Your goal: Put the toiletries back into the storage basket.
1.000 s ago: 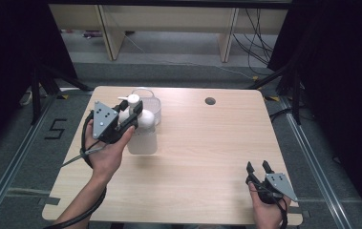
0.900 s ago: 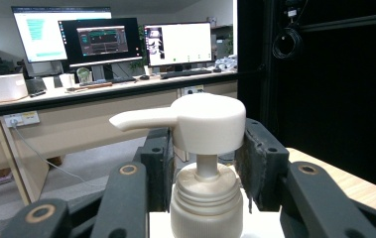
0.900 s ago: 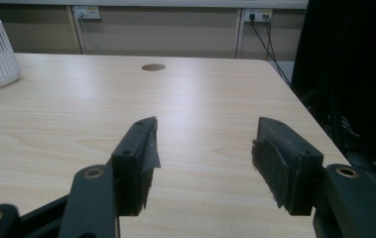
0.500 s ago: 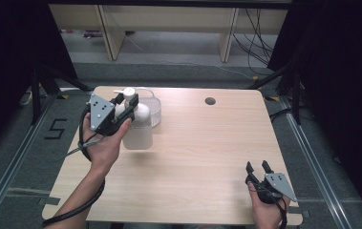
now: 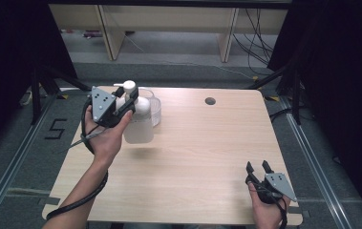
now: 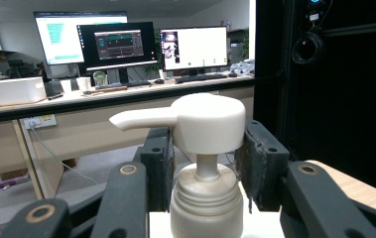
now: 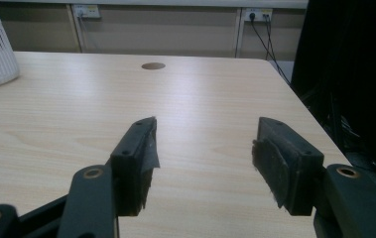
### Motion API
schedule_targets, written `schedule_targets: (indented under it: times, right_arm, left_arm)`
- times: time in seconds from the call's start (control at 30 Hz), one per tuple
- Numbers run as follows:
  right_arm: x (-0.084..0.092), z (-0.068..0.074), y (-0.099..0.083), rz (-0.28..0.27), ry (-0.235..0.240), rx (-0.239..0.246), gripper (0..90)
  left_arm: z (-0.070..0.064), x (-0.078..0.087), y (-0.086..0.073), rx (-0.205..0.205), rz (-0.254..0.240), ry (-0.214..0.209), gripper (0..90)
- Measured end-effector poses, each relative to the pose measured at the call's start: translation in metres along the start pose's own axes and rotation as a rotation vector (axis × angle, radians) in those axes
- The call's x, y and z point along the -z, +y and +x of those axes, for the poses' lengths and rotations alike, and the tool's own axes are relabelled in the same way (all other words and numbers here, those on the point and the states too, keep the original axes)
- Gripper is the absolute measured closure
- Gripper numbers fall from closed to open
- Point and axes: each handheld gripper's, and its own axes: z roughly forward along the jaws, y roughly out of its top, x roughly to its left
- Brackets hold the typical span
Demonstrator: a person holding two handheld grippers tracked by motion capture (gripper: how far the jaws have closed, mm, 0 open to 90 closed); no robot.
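L gripper [image 5: 130, 101] jaws clamp pump bottle [image 5: 138, 125] at its neck, lifted over table [image 5: 197, 157] near clear container [image 5: 155, 107], so pick done, placing left; R gripper [image 5: 259, 167] jaws open, empty, idle.

The pump bottle [image 5: 139, 125] is translucent white plastic with a white ribbed collar and a white pump head [image 6: 210, 121], its spout pointing to nine o'clock in the left gripper view. It stands upright, lifted clear of the surface [image 5: 202, 157] with its shadow beneath it, at about ten o'clock from the surface's middle, clamped at the neck.
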Motion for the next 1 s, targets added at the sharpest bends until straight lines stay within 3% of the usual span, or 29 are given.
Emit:
schedule_targets:
  times: [0.33,0.73,0.77,1.0]
  right_arm:
    - [0.0,-0.001,0.0,-0.01,-0.009,0.019,42.4]
    - [0.0,0.0,0.0,-0.001,0.003,0.003,42.3]
    - [0.0,-0.002,0.0,-0.012,-0.012,0.032,42.3]
    - [0.0,-0.001,0.0,-0.004,-0.006,0.012,42.2]
  left_arm:
    - [0.0,-0.009,0.005,-0.004,-0.003,0.008,59.6]
    - [0.005,-0.018,0.008,-0.002,0.003,0.018,59.5]
    - [0.005,-0.018,0.008,-0.002,0.002,0.018,59.6]
    - [0.008,-0.023,0.009,-0.001,0.001,0.026,59.5]
